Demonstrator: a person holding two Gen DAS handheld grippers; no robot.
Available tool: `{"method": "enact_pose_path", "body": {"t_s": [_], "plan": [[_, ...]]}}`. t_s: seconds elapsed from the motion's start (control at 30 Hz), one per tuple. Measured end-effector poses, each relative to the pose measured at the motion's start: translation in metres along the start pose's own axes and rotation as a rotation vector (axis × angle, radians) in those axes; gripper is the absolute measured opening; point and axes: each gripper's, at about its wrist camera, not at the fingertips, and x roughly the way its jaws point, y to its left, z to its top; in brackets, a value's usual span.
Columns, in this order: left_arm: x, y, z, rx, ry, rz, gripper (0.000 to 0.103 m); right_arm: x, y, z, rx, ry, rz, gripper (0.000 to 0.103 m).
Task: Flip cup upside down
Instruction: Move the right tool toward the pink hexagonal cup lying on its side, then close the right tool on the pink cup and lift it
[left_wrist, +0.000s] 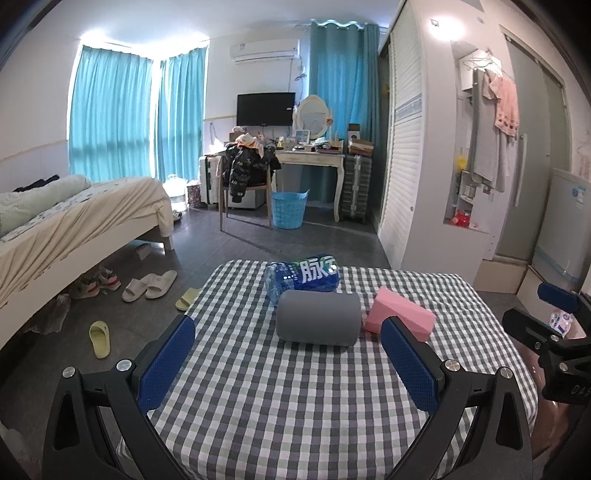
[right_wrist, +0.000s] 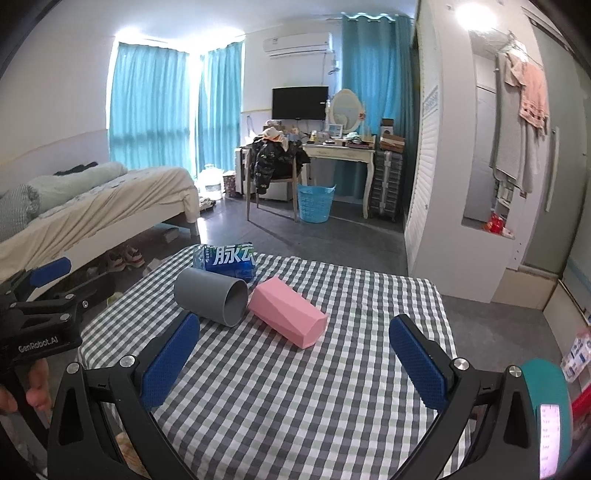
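Note:
A grey cup (left_wrist: 318, 317) lies on its side on the checked tablecloth; in the right wrist view (right_wrist: 211, 296) its open mouth faces right toward me. A pink faceted cup (left_wrist: 400, 316) also lies on its side just right of it, and shows in the right wrist view (right_wrist: 287, 316). My left gripper (left_wrist: 288, 354) is open and empty, a little short of the grey cup. My right gripper (right_wrist: 295, 354) is open and empty, short of the pink cup. Each gripper shows at the edge of the other's view.
A blue drink bottle (left_wrist: 302, 277) lies on its side behind the grey cup, touching it. The checked table (left_wrist: 295, 406) ends near the bottle, with floor, slippers (left_wrist: 149, 285) and a bed (left_wrist: 74, 218) beyond on the left.

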Motion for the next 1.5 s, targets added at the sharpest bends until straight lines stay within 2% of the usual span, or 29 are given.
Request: {"method": "enact_pose_path", "body": {"t_s": [0.17, 0.27, 0.4, 0.63, 0.77, 0.8, 0.83, 0.87, 0.93, 1.07, 1.23, 1.33, 1.5], "plan": [[0.021, 0.002, 0.001, -0.018, 0.02, 0.034, 0.103, 0.025, -0.003, 0.013, -0.101, 0.015, 0.06, 0.103], [0.043, 0.002, 0.002, -0.027, 0.055, 0.05, 0.103, 0.055, -0.004, 0.02, -0.191, 0.053, 0.073, 0.103], [0.066, 0.003, -0.001, -0.024, 0.086, 0.065, 0.103, 0.103, -0.01, 0.021, -0.251, 0.138, 0.15, 0.103], [0.108, 0.01, -0.007, -0.027, 0.148, 0.103, 0.103, 0.191, -0.006, 0.002, -0.329, 0.324, 0.254, 0.103], [0.122, 0.016, -0.011, -0.039, 0.174, 0.123, 0.103, 0.217, 0.0, -0.007, -0.36, 0.376, 0.278, 0.102], [0.126, 0.017, -0.011, -0.041, 0.18, 0.125, 0.103, 0.221, 0.001, -0.009, -0.361, 0.388, 0.284, 0.101], [0.128, 0.018, -0.012, -0.043, 0.182, 0.124, 0.103, 0.225, 0.002, -0.011, -0.363, 0.402, 0.281, 0.095], [0.13, 0.02, -0.012, -0.045, 0.186, 0.123, 0.103, 0.229, 0.003, -0.013, -0.365, 0.419, 0.279, 0.083], [0.133, 0.021, -0.014, -0.048, 0.191, 0.12, 0.103, 0.232, 0.002, -0.016, -0.36, 0.45, 0.291, 0.07], [0.131, 0.023, -0.015, -0.056, 0.187, 0.103, 0.103, 0.226, 0.001, -0.02, -0.346, 0.464, 0.275, 0.064], [0.118, 0.025, -0.016, -0.07, 0.178, 0.087, 0.103, 0.202, -0.001, -0.022, -0.29, 0.487, 0.223, 0.06], [0.108, 0.029, -0.02, -0.083, 0.179, 0.074, 0.103, 0.179, -0.001, -0.029, -0.191, 0.498, 0.132, 0.06], [0.091, 0.037, -0.029, -0.104, 0.173, 0.04, 0.103, 0.137, 0.014, -0.038, -0.077, 0.491, 0.081, 0.06]]}}
